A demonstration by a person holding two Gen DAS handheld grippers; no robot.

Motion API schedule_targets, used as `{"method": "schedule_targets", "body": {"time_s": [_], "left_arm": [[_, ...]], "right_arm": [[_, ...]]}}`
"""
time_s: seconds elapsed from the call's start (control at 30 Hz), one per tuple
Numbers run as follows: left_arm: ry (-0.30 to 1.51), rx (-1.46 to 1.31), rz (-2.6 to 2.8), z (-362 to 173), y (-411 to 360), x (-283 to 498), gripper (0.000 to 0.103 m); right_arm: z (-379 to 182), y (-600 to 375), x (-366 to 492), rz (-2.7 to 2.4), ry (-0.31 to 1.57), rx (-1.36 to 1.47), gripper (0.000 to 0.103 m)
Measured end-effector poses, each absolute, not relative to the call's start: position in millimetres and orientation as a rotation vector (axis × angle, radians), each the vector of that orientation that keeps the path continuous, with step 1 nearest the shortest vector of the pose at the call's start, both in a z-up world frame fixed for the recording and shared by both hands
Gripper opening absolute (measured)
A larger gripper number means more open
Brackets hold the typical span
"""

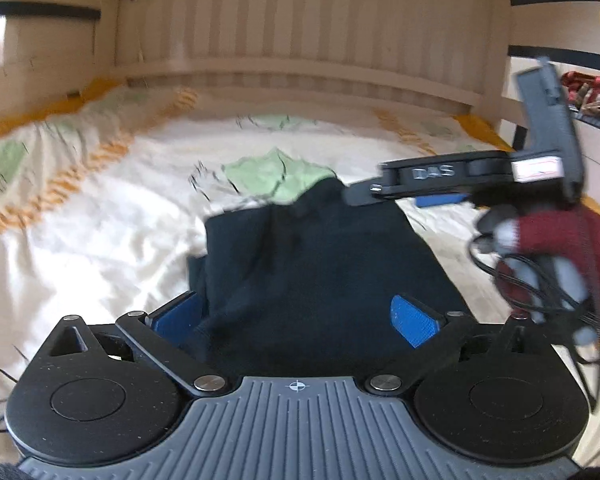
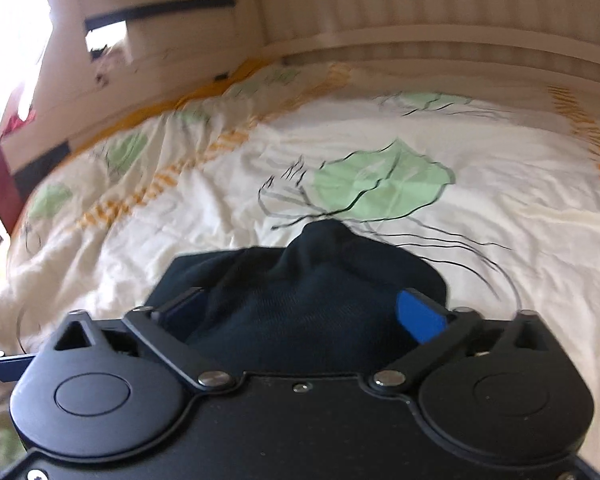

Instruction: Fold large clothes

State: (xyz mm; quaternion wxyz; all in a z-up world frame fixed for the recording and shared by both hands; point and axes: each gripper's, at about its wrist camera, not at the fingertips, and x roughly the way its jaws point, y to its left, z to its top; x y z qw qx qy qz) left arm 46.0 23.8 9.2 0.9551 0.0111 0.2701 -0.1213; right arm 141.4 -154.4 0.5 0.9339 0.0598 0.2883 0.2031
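Now your left gripper angles down toward the bed, its jaws spread wide, with the dark garment lying between the blue pads but not pinched by them; it is released. That garment sits folded into a compact dark bundle on the quilt, its far edge covering part of a green leaf print. Your right gripper tilts down the same way, its jaws equally wide, and the garment bulges up between its pads without being clamped, so it too has let go. In the left wrist view your right gripper reaches in from the right edge, lying roughly level over the garment's far right corner, held by your hand in a red and grey glove, with black cable looping beneath it. Both views are blurred. Beyond the quilt stands a pale slatted headboard.
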Motion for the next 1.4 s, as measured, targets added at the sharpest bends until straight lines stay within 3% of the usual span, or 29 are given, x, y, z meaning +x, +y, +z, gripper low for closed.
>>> {"method": "schedule_targets", "body": {"time_s": [0.67,1.4], "left_arm": [[0.665,0.033,-0.112,47.2,24.7,32.7,0.103],[0.667,0.09,-0.082,57.2,-2.9,-11.2,0.102]], "right_arm": [[15.6,-183.0,27.0,0.163,0.583,0.337,0.103],[16.8,-173.4,-60.0,-0.023,0.584,0.209,0.102]]}}
